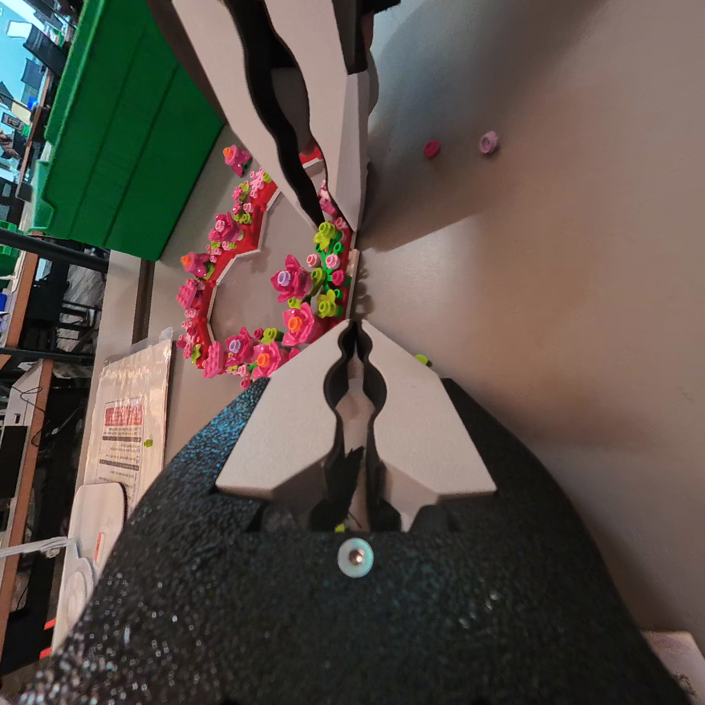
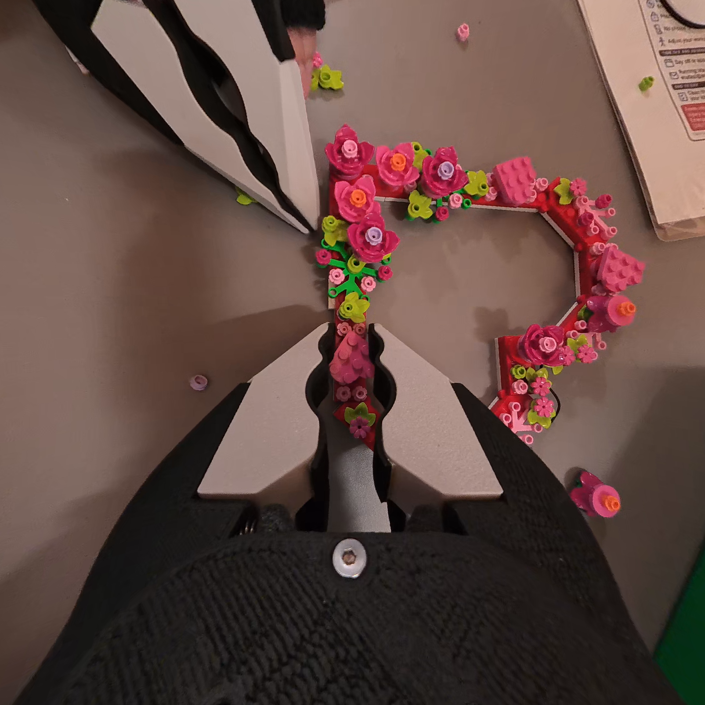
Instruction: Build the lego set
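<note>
A heart-shaped red Lego frame (image 2: pixel 560 221) lies flat on the grey table, covered with pink and magenta flowers, lime leaves and green stems; it also shows in the left wrist view (image 1: pixel 267 202). My right gripper (image 2: pixel 351 328) is shut on the frame's straight left side, its jaws on either side of a pink petal piece (image 2: pixel 351 360). It reaches in from the top of the left wrist view (image 1: pixel 339 221). My left gripper (image 1: pixel 354 324) is shut, nothing visible between its jaws. Its tip (image 2: pixel 311 225) sits at the frame's outer edge near a lime leaf.
Loose pieces lie around: a pink flower with an orange centre (image 2: pixel 597 496), a lavender stud (image 2: pixel 198 382), a magenta stud (image 1: pixel 431 148), a lime leaf piece (image 2: pixel 326 78), a pink stud (image 2: pixel 462 31). A green bin (image 1: pixel 126 133) and a bagged leaflet (image 2: pixel 667 114) sit at the table's edge. The tips of one gripper are about 6 centimeters away from the tips of the other. From the right gripper's tips to the magenta stud (image 1: pixel 431 148) is close to 5 centimeters.
</note>
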Demonstrator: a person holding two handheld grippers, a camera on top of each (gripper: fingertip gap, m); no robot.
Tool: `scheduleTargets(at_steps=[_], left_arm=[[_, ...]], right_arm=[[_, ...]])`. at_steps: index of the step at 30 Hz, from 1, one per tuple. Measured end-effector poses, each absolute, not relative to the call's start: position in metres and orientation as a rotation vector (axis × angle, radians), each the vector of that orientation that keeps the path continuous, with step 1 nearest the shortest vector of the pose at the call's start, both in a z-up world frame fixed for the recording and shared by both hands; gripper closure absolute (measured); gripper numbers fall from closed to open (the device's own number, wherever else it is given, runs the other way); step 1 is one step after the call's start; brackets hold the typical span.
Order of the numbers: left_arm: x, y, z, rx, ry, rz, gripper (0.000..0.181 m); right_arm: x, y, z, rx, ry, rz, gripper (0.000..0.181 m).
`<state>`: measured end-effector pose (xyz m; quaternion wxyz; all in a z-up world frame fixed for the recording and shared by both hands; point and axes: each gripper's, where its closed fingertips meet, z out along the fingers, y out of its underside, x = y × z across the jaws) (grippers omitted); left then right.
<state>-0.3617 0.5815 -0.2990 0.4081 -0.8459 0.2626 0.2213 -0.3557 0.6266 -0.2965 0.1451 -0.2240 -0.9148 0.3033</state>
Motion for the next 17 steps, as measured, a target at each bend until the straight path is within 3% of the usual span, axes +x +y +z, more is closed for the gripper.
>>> scheduleTargets(at_steps=[7, 10, 15, 17], left_arm=[[-0.379, 0.572, -0.267, -2.050, 0.519, 0.493, 0.181], [-0.383, 0.567, -0.268, -2.096, 0.437, 0.373, 0.152], [-0.396, 0.556, -0.279, -2.212, 0.232, 0.183, 0.134], [-0.401, 0.551, -0.285, -2.260, 0.182, 0.150, 0.135]], right_arm=[[-0.356, 0.627, -0.296, -0.633, -2.611, 0.890, 0.166], [-0.356, 0.627, -0.296, -0.627, -2.605, 0.894, 0.166], [-0.356, 0.627, -0.296, -0.614, -2.596, 0.899, 0.166], [-0.356, 0.627, -0.296, -0.609, -2.592, 0.902, 0.166]])
